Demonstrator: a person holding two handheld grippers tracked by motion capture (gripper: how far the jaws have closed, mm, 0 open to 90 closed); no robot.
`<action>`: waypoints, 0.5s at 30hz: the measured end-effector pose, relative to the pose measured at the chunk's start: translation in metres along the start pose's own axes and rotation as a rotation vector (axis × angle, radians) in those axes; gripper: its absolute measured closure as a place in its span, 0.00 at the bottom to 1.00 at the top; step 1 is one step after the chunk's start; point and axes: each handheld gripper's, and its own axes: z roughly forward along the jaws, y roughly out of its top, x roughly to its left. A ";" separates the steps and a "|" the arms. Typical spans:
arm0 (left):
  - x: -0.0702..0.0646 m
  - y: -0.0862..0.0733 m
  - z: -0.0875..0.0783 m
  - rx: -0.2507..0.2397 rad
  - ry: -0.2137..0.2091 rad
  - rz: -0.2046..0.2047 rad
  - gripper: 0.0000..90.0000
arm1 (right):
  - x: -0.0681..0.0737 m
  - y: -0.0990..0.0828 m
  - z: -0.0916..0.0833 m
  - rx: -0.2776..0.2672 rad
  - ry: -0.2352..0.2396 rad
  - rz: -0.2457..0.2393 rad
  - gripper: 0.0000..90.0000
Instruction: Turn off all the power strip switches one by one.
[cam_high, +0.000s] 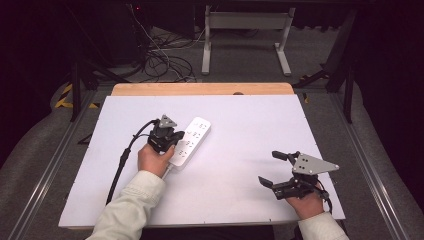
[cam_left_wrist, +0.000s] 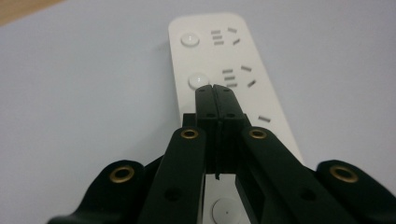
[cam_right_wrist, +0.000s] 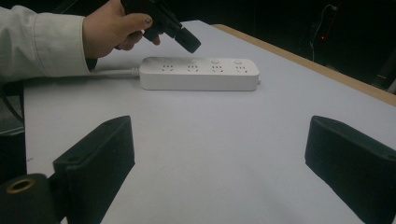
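Tongs pressed together: your left tongs hang with jaws fully closed and nothing between them, the tip poised over a round button on the white power strip. From the right gripper view the tip appears just above the strip's face, though whether it touches cannot be told. The strip lies flat on the white table, left of centre, its cord running back toward your left sleeve. Your right tongs rest well apart near the table's right front corner, jaws spread wide and empty. By the look of it, the button press is lined up but not yet shown done; every socket stands free.
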 end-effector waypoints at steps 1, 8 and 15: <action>0.000 0.001 -0.002 -0.003 0.006 0.005 1.00 | 0.000 0.000 0.000 -0.003 0.001 0.001 0.10; 0.005 0.006 -0.002 -0.009 -0.013 -0.007 1.00 | 0.001 0.000 0.000 -0.005 0.000 -0.003 0.10; 0.010 0.011 0.010 0.044 0.018 0.002 1.00 | 0.000 0.000 0.001 0.001 0.003 0.001 0.10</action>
